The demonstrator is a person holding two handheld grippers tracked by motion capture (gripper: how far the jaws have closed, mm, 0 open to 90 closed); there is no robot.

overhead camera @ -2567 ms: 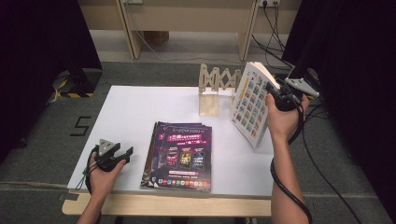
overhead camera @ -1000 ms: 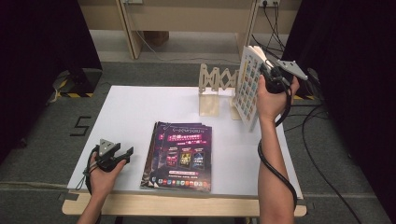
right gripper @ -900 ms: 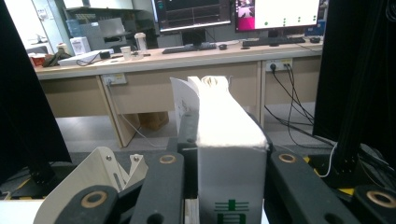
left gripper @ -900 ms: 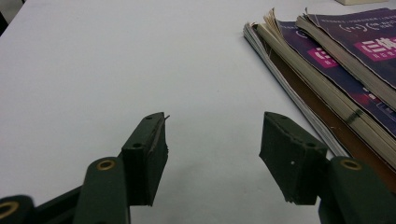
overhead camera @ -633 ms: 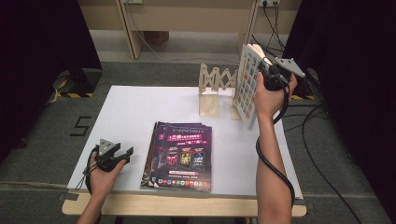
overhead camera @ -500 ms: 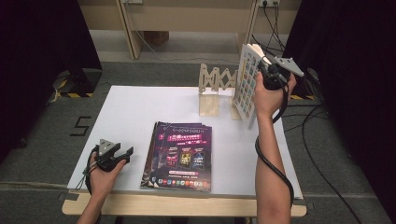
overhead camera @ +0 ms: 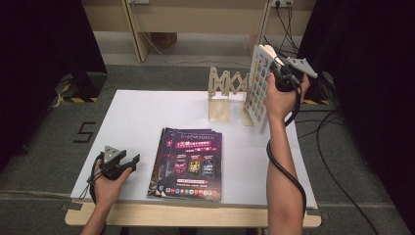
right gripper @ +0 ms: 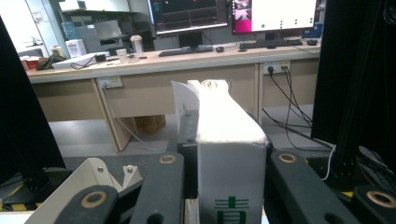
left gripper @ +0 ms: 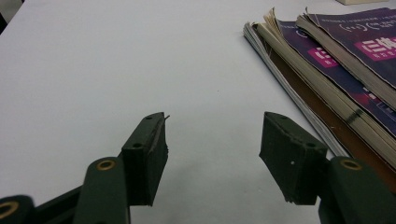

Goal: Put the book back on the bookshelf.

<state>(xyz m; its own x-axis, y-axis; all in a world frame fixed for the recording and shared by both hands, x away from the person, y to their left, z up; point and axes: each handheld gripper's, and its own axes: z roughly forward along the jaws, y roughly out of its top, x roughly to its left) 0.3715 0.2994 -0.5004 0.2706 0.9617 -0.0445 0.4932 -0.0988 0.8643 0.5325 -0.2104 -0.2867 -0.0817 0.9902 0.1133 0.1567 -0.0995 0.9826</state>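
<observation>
Since the earliest picture, the right tongs (overhead camera: 278, 73) have lifted the thick book (overhead camera: 258, 87) from a slant to nearly straight up, and over the last second it has hardly moved at all. Now the book stands on its bottom edge at the far right of the white counter (overhead camera: 147, 117), touching the right side of the wooden rack (overhead camera: 227, 93), with its colourful cover facing the person. The right tongs pinch the top of the book; in the right gripper view the white book (right gripper: 229, 158) sits tight between the two black jaws, with a green mark on its spine. The right hand (overhead camera: 280, 95) is raised high with the arm stretched out. The left tongs (overhead camera: 128, 161) rest low at the near left of the counter, and the left hand (overhead camera: 108, 177) has stayed in its place. In the left gripper view those left tongs (left gripper: 212, 149) stand wide apart with only bare counter between them. A stack of purple magazines (overhead camera: 188, 161) lies flat in the middle of the counter, just beside the left tongs
</observation>
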